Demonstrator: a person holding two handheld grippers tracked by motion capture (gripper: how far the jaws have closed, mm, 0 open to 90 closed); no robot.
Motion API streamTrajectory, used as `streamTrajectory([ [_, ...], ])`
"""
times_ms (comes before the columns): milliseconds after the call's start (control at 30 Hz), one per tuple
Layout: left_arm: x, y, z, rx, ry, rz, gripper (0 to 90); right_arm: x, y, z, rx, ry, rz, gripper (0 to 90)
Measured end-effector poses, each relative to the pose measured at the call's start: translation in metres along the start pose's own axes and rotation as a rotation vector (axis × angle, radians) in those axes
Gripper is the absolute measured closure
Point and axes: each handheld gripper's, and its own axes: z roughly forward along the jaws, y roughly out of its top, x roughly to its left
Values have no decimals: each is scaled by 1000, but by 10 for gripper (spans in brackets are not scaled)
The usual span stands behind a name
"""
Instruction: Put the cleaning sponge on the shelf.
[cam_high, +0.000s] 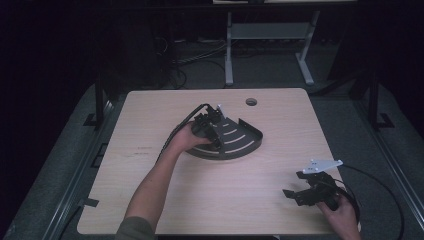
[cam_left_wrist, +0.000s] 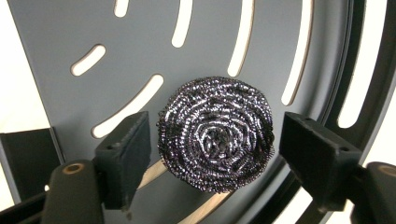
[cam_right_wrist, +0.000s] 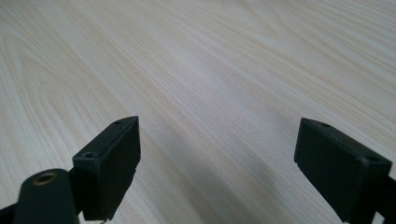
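While the left gripper (cam_high: 212, 131) is held over the dark slotted tray (cam_high: 248, 143) at the centre of the high view, its jaws are seen spread apart on either side of a steel wool scourer (cam_left_wrist: 215, 140) in the middle of the left gripper view, not touching it. The right gripper (cam_high: 304, 189), at the lower right of the table (cam_high: 165, 200), is held with jaws wide apart over bare wood.

Steel wool scourer (cam_left_wrist: 215, 134) on a slotted corner tray (cam_high: 235, 135)

The scourer is a round, coiled, shiny metal pad lying flat on the dark grey, fan-shaped tray, whose floor has curved slots and a raised rim; the tray sits mid-bench (cam_high: 165, 205).
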Motion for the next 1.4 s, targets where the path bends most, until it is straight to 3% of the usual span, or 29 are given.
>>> streamTrajectory([
  [500,-6,-10,-22,-33,1,11,216,1,1,1,-7,2,8,142],
  [733,-15,-17,-34,-51,-1,28,216,2,3,4,5,3,-13,142],
  [1033,-26,-28,-48,-86,-5,37,214,2,3,4,10,0,-4,142],
  [1400,-40,-48,-56,-112,-4,42,214,2,1,4,15,-6,-2,142],
])
